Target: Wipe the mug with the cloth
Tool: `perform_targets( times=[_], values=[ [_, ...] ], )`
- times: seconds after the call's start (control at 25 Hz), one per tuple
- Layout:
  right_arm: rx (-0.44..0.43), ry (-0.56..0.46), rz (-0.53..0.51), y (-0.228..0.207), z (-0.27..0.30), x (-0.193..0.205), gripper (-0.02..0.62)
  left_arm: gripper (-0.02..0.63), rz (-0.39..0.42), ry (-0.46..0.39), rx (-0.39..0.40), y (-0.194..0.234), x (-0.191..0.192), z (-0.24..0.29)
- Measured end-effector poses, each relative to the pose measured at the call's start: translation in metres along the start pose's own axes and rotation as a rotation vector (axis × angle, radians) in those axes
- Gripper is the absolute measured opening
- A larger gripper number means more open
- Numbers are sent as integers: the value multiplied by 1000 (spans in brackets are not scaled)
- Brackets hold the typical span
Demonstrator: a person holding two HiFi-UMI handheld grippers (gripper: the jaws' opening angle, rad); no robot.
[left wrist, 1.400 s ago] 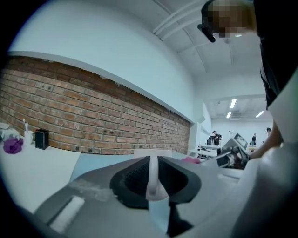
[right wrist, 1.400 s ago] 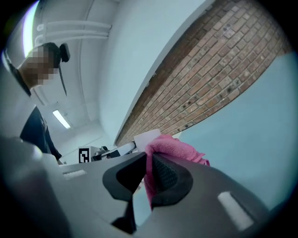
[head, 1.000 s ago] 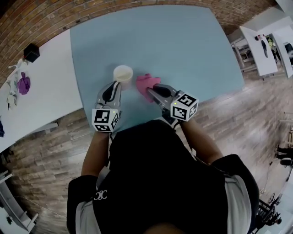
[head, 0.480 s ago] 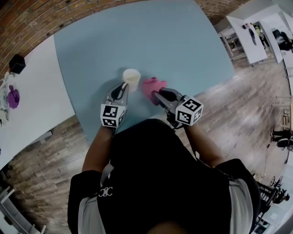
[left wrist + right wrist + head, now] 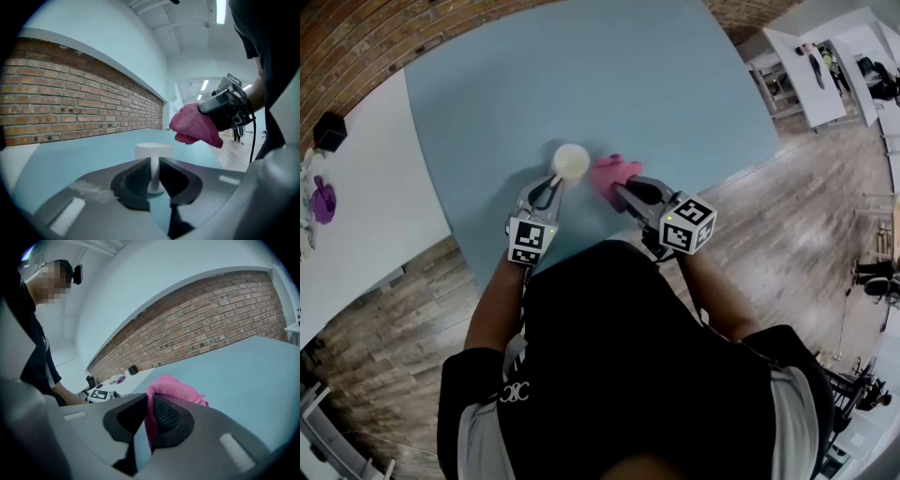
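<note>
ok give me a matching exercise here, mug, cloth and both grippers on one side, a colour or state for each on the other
Column one:
1 mug
2 cloth
3 left gripper
4 right gripper

Column two:
a shut on something pink
b white, standing on the blue table
c shut on something white
d pink, bunched up

Pairs: 1-b, 2-d, 3-c, 4-a

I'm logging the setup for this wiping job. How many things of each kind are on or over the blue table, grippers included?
Mug, white: 1
Cloth, pink: 1
Grippers: 2, the left gripper and the right gripper
Total: 4
</note>
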State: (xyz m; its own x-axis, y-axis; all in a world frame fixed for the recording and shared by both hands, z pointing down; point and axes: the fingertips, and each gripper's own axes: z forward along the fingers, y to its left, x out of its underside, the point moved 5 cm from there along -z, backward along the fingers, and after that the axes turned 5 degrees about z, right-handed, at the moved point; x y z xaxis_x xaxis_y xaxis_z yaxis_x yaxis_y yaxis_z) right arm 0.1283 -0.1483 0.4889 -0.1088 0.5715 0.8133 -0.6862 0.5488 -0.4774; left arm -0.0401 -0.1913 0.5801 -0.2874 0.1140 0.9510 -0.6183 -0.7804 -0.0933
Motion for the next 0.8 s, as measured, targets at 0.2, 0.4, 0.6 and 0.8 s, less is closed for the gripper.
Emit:
perform_targets(
  times=[0.2, 0.4, 0.6, 0.8],
  values=[
    [-20, 11, 11, -1, 12, 3, 43, 54, 8, 46, 0, 2, 12, -4],
    [-15, 16, 23, -6, 18, 6, 43, 54, 27, 102, 14, 4, 23, -2],
    [38, 31, 2, -12, 22, 10, 42, 54, 47, 122, 3, 4, 26, -1],
    [55, 27, 6, -16, 20, 13, 43, 74, 11, 130, -27, 6, 26, -5]
  ],
)
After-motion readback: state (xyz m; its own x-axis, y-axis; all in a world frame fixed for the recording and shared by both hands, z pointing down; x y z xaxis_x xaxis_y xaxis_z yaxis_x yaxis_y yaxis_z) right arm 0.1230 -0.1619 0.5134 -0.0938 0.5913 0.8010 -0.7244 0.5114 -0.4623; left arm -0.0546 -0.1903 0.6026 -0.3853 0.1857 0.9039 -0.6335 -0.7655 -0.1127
